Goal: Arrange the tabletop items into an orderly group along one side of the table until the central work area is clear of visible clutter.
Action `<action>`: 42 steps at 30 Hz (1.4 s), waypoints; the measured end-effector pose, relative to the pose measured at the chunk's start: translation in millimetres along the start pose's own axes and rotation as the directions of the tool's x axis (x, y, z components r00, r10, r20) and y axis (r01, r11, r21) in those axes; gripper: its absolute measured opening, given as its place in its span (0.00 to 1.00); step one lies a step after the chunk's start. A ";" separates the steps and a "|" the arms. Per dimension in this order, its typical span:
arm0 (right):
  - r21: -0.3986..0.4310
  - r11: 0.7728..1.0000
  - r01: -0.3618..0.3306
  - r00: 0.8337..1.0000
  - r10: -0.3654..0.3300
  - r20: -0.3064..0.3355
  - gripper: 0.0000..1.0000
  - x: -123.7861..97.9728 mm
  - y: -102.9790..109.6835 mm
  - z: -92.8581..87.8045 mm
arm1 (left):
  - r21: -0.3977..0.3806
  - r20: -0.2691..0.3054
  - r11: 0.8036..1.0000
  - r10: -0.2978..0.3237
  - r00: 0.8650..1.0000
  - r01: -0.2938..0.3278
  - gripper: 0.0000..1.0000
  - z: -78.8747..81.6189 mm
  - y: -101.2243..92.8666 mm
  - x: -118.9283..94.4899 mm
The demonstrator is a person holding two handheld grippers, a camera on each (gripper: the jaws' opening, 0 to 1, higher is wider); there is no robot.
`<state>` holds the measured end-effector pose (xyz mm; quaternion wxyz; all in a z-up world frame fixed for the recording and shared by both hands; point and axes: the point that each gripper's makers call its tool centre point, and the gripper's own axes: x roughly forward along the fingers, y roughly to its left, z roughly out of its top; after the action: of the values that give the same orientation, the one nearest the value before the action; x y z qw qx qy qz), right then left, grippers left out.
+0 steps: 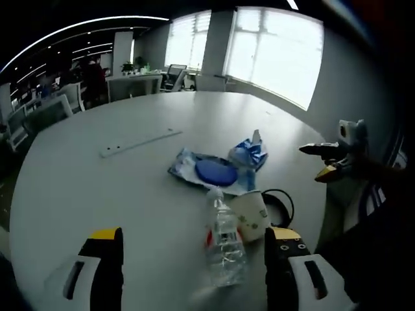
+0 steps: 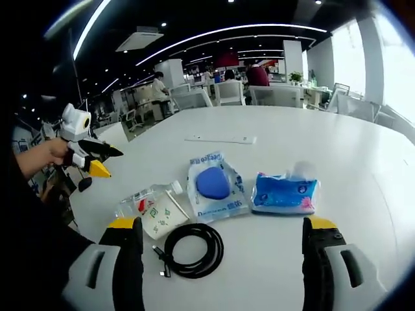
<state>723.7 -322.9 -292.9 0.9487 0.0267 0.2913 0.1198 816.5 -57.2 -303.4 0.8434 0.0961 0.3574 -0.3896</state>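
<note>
1. Standing over the broad, smooth white round table, the left gripper shows at the far left of the right gripper view, held in a person's hand; its slim dark yellow-tipped fingers sit close together, but I cannot tell whether they actually touch. In the left gripper view its own two chunky yellow-and-black jaws stand well apart with nothing between them.
2. One clear, crinkled plastic water bottle lies on its side, touching one white paper cup, also lying down.
3. One glossy black cable, wound into a round coil, rests flat just in front of the cup.
4. One soft white-and-blue plastic wipes pouch with a round blue lid lies flat beside the bottle.
5. One puffy blue tissue pack lies near the pouch, a little apart.
6. One long, thin flat white strip lies farther back on the table, well apart from that cluster.
7. Jaws of the right gripper, wide apart and gripping nothing, flank the coil; the same gripper appears at the right of the left gripper view, off the table's edge.
</note>
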 end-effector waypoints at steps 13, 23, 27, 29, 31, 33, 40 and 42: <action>0.019 1.000 0.024 1.000 -0.023 -0.016 1.00 -1.2 -1.7 -10.2 | -0.006 -0.086 0.999 -0.038 0.996 0.038 0.73 8.9 -11.9 33.5; 0.026 0.999 0.042 0.999 -0.041 -0.017 0.98 0.7 -3.4 -11.7 | -0.029 -0.185 0.991 -0.132 0.974 0.129 0.60 10.3 -30.9 70.5; 0.036 0.998 0.047 0.999 -0.046 -0.020 0.97 0.5 -3.6 -14.7 | -0.038 -0.211 0.988 -0.156 0.965 0.152 0.54 11.6 -35.4 80.0; 0.042 0.998 0.048 0.999 -0.048 -0.019 0.96 0.0 -3.8 -16.1 | -0.042 -0.224 0.986 -0.164 0.961 0.159 0.51 12.4 -37.8 84.1; 0.045 0.998 0.051 0.998 -0.050 -0.024 0.96 -0.5 -4.3 -18.1 | -0.049 -0.231 0.985 -0.171 0.958 0.164 0.49 13.9 -39.4 88.5; 0.048 0.997 0.054 0.998 -0.053 -0.025 0.95 -0.9 -4.5 -19.3 | -0.051 -0.243 0.984 -0.177 0.954 0.170 0.47 14.7 -41.1 94.6; 0.060 0.996 0.061 0.998 -0.059 -0.031 0.94 -1.1 -6.5 -24.4 | -0.063 -0.304 0.984 -0.179 0.936 0.168 0.41 12.7 -45.4 116.7; 0.061 0.996 0.061 0.998 -0.059 -0.034 0.93 -1.0 -6.8 -25.4 | -0.057 -0.315 0.985 -0.171 0.934 0.162 0.39 12.0 -44.6 121.9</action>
<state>710.1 -330.2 -314.2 0.9459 0.0454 0.3105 0.0824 844.2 -164.5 -372.1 0.7399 0.1146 0.5014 -0.4336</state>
